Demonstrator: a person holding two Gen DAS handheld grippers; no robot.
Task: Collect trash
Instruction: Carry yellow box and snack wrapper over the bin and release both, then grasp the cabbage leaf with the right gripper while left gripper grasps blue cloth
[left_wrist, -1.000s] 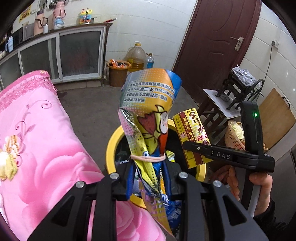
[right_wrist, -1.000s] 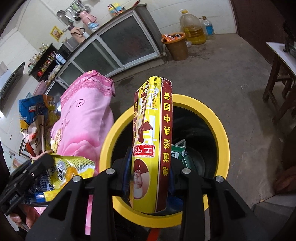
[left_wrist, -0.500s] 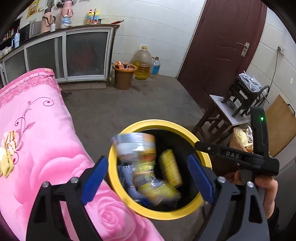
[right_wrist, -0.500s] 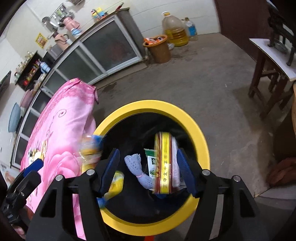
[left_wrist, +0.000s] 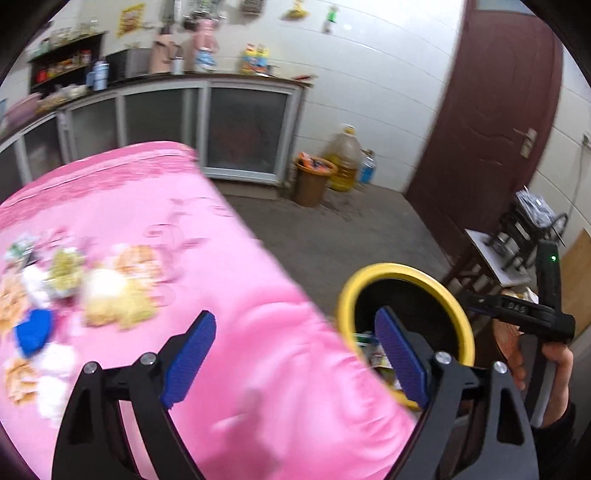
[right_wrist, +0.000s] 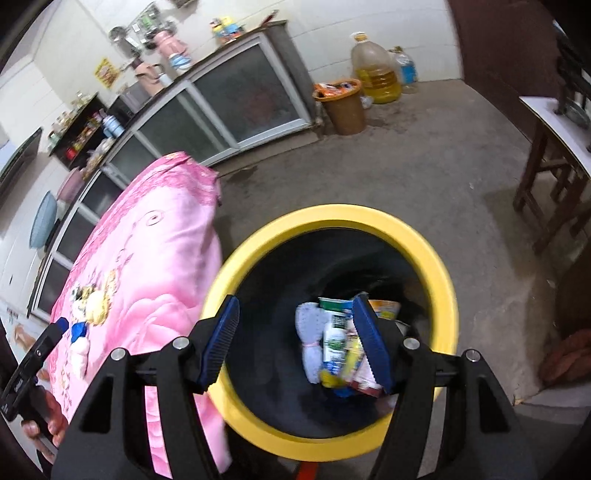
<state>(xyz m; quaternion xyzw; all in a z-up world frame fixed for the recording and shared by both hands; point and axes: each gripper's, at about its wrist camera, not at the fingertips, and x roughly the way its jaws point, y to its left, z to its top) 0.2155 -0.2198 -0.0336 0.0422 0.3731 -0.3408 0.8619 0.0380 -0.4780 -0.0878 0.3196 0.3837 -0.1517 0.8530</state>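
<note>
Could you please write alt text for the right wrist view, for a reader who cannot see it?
The open, empty right gripper hangs over a yellow-rimmed bin holding packets and wrappers. A pink cloth-covered table stands left of the bin, on a concrete kitchen floor.

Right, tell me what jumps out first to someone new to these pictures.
The yellow-rimmed bin on the concrete floor, with wrappers and cartons heaped at its bottom, sits right under the open, empty right gripper. Beside it, the bright pink floral cloth covers the table, with blurred scraps of litter at its left side in the left wrist view.
</note>
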